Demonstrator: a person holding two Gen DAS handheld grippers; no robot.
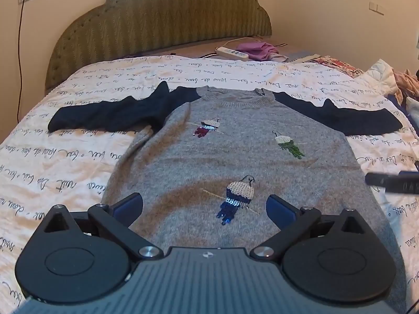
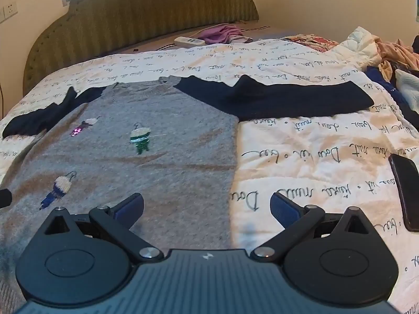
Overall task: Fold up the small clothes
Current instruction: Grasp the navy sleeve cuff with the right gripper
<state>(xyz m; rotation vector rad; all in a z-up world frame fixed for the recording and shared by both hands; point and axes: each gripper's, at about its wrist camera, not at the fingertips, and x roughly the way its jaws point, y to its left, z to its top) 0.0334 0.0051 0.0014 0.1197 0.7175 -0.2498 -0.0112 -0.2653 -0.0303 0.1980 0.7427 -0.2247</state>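
Note:
A small grey sweater [image 1: 235, 162] with dark navy sleeves and three sequin bird patches lies flat, front up, on the bed; it also shows in the right wrist view [image 2: 162, 162]. Its left sleeve [image 1: 110, 115] and right sleeve [image 2: 282, 99] are spread out sideways. My left gripper [image 1: 204, 209] is open and empty over the sweater's lower middle. My right gripper [image 2: 207, 209] is open and empty over the sweater's right side edge near the hem. The right gripper's tip shows at the left wrist view's right edge [image 1: 392, 180].
The bed has a cream quilt with black script [image 2: 314, 157]. A black phone [image 2: 406, 191] lies on it at the right. A pile of clothes [image 2: 379, 49] sits at the far right. A power strip [image 1: 231, 52] and purple cloth [image 1: 259, 49] lie by the headboard [image 1: 162, 26].

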